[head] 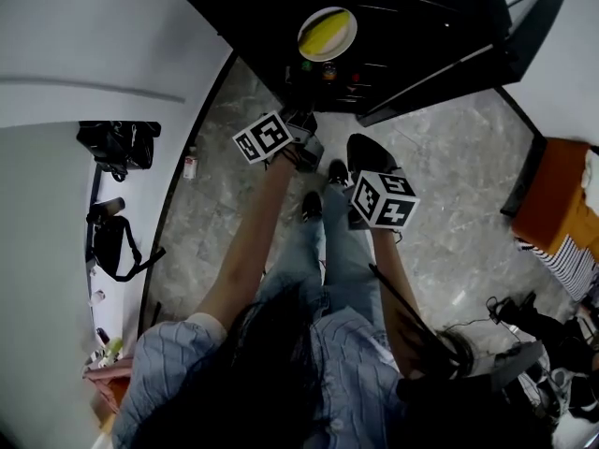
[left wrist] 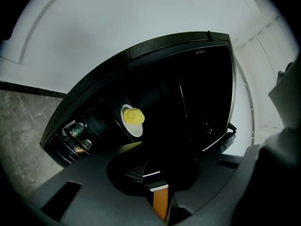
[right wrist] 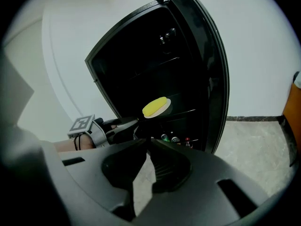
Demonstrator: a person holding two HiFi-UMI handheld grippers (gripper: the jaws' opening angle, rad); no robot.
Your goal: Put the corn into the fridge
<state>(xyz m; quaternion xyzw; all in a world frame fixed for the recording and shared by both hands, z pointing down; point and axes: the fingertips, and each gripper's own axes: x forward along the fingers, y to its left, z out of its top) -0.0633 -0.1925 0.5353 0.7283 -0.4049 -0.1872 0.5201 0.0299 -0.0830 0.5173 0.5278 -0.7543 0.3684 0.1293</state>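
Yellow corn (left wrist: pixel 133 116), white plate (left wrist: pixel 135 129), black fridge (head: pixel 421 7), grey marbled floor (head: pixel 459 185), blue striped shirt (head: pixel 168 363).

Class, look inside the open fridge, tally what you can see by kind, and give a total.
Corn: 1
Plate: 1
Drinks: 3
Total: 5

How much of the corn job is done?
Done: the yellow corn lies on a round white plate inside the black fridge. In hand: nothing; the left gripper and right gripper have empty jaws. Left: the black fridge door stands open, so closing it probably remains.
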